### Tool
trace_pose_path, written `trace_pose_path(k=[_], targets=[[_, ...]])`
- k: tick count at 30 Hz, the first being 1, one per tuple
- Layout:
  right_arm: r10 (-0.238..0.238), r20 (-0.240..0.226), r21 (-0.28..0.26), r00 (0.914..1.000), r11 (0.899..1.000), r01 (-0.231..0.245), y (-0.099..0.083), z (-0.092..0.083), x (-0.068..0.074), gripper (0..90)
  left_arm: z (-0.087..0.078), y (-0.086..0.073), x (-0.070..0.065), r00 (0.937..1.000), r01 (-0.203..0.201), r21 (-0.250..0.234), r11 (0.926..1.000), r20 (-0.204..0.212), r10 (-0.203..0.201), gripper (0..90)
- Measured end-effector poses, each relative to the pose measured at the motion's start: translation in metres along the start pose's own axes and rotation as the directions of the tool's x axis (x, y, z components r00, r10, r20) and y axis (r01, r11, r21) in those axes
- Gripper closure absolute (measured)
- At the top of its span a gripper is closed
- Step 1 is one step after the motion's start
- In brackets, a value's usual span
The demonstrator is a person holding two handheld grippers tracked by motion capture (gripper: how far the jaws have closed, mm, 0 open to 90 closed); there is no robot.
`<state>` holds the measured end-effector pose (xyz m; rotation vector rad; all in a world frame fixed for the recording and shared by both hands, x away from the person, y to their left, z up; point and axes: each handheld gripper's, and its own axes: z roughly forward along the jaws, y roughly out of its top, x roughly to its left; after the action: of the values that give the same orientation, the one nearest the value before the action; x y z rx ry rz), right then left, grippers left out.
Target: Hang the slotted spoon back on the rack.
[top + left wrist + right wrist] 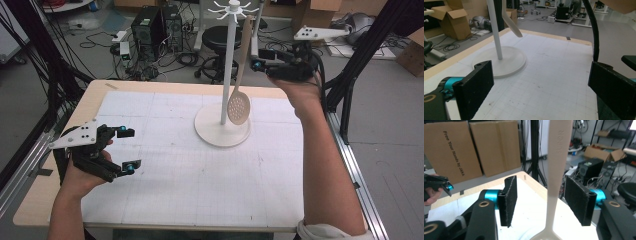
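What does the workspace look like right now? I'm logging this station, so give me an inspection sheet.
Surface: white gridded mat on a wooden table.
Job's things: beige slotted spoon hanging from a white hook stand.
Clutter: nothing seen on the mat.
Grippers: right gripper open, jaws either side of the spoon handle, not pressing; left gripper open, holding nothing.
Cables: black cable trails from a gripper.
Surroundings: cardboard boxes, computer towers, stool.

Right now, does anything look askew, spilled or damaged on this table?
Nothing stands out. The slotted spoon hangs from the white rack, slanting slightly. The right gripper has its jaws open around the handle, not pressing it.
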<state>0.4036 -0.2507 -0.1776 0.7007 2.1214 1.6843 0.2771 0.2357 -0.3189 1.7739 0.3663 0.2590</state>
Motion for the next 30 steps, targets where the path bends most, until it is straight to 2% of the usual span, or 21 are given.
trace_pose_path(k=[5, 9, 14, 21, 25, 30], targets=[[-0.01, -0.013, -0.052, 0.9999, 0.999, 0.009, -0.019, -0.013, 0.013, 38.2, 0.001, -0.002, 0.001, 1.0, 0.005, 0.004, 1.0, -0.002, -0.005, 6.9], [-0.003, -0.004, -0.087, 1.0, 0.996, 0.003, -0.04, -0.023, 0.02, 33.5, 0.001, -0.002, 0.001, 1.0, 0.006, 0.004, 1.0, -0.001, -0.006, 6.9], [-0.01, 0.036, -0.091, 0.9993, 0.996, 0.013, -0.067, -0.032, 0.031, 27.6, 0.001, -0.004, 0.003, 0.9999, 0.012, 0.003, 0.9999, -0.005, -0.012, 6.9], [-0.004, 0.023, -0.119, 0.9997, 0.993, 0.007, -0.106, -0.04, 0.049, 25.9, -0.002, -0.003, 0.002, 1.0, 0.005, -0.014, 0.9999, -0.003, -0.005, 6.9], [0.011, 0.015, -0.132, 0.9998, 0.991, -0.009, -0.126, -0.044, 0.057, 23.3, -0.003, -0.005, 0.003, 0.9998, 0.012, -0.025, 0.9996, -0.018, -0.012, 6.9], [0.02, 0.025, -0.112, 0.9995, 0.994, -0.017, -0.147, -0.046, 0.062, 21.8, -0.004, -0.006, 0.005, 0.9994, 0.017, -0.032, 0.9993, -0.028, -0.018, 6.9]])
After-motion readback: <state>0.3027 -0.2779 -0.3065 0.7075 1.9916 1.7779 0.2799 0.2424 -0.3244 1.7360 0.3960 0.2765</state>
